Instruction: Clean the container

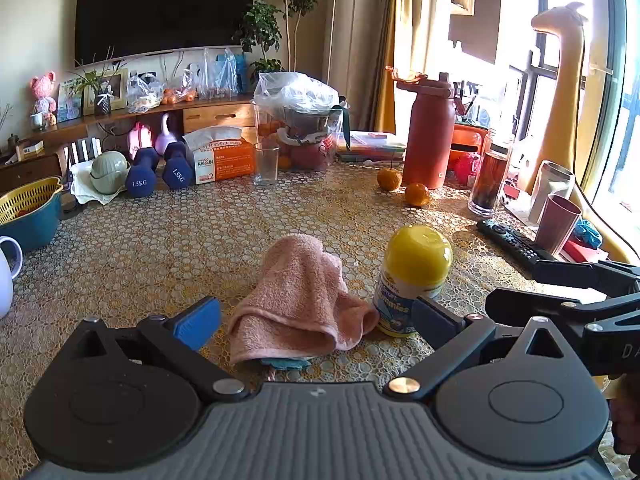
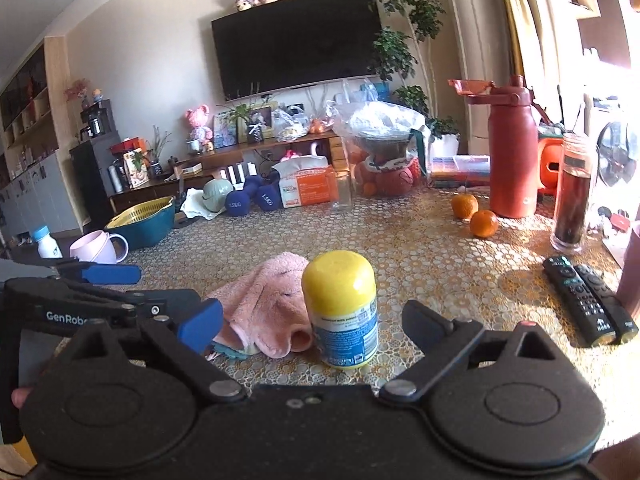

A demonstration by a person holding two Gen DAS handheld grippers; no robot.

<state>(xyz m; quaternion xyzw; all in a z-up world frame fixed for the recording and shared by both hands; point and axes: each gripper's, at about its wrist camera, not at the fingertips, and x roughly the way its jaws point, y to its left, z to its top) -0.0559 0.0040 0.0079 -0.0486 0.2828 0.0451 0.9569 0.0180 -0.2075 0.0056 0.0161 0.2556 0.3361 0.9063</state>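
A gummies bottle (image 1: 408, 280) with a yellow cap stands upright on the patterned table; it also fills the middle of the right wrist view (image 2: 344, 312). A crumpled pink towel (image 1: 300, 300) lies just left of it, seen again as the towel (image 2: 264, 304). My left gripper (image 1: 316, 316) is open, its blue pads either side of the towel, close above the table. My right gripper (image 2: 308, 324) is open too, its fingers flanking the bottle without touching it. The right gripper's black frame shows at the right edge of the left wrist view.
Two oranges (image 2: 476, 216), a red flask (image 2: 514, 152), a dark glass jar (image 2: 572, 196) and two remotes (image 2: 588, 304) sit to the right. Dumbbells (image 1: 158, 174), a tissue box (image 1: 224, 156), a drinking glass (image 1: 266, 164), a bagged pot and a yellow-blue colander (image 1: 30, 212) line the far side.
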